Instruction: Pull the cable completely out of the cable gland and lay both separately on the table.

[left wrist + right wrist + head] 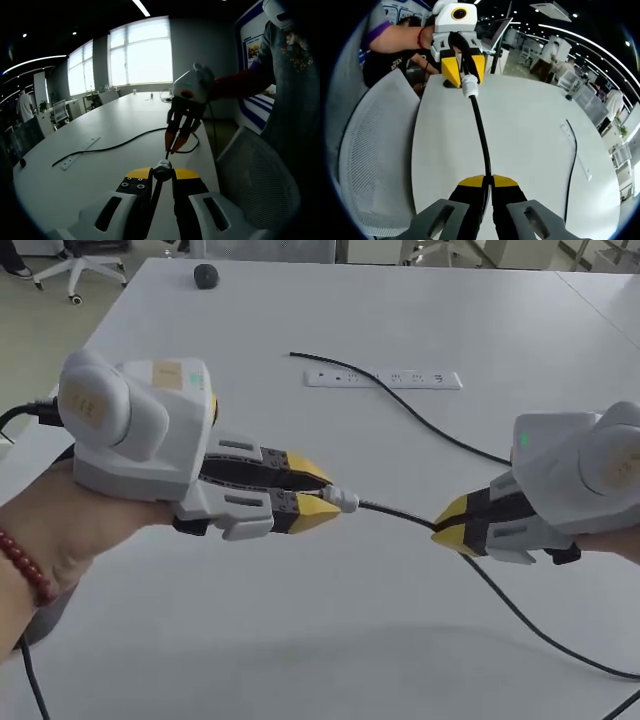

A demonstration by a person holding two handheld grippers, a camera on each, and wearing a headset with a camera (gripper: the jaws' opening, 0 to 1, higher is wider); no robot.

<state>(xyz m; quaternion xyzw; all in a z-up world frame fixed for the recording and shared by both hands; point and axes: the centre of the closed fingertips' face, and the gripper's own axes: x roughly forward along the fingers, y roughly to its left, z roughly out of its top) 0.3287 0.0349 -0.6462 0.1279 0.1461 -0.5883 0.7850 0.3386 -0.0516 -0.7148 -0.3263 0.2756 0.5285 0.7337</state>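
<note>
We see the left gripper [326, 498] pinching the cable gland [345, 502], with most of the gland hidden between the jaws. The right gripper [447, 531] is clamped on the cable [395, 511], which runs into the gland. Both are held above the bench [300, 620]. The cable's lower run is cut off at the frame edge.

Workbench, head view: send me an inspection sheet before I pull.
Surface: white table.
Job's things: white plastic cable gland threaded on thin black cable, not yet separated.
Clutter: flat white power strip; small dark round object at the far edge.
Grippers: left hand-held gripper shut on the gland; right hand-held gripper shut on the cable.
Cables: cable runs on past the right gripper; another black stretch crosses the strip.
Surroundings: office chairs beyond the table.
</note>
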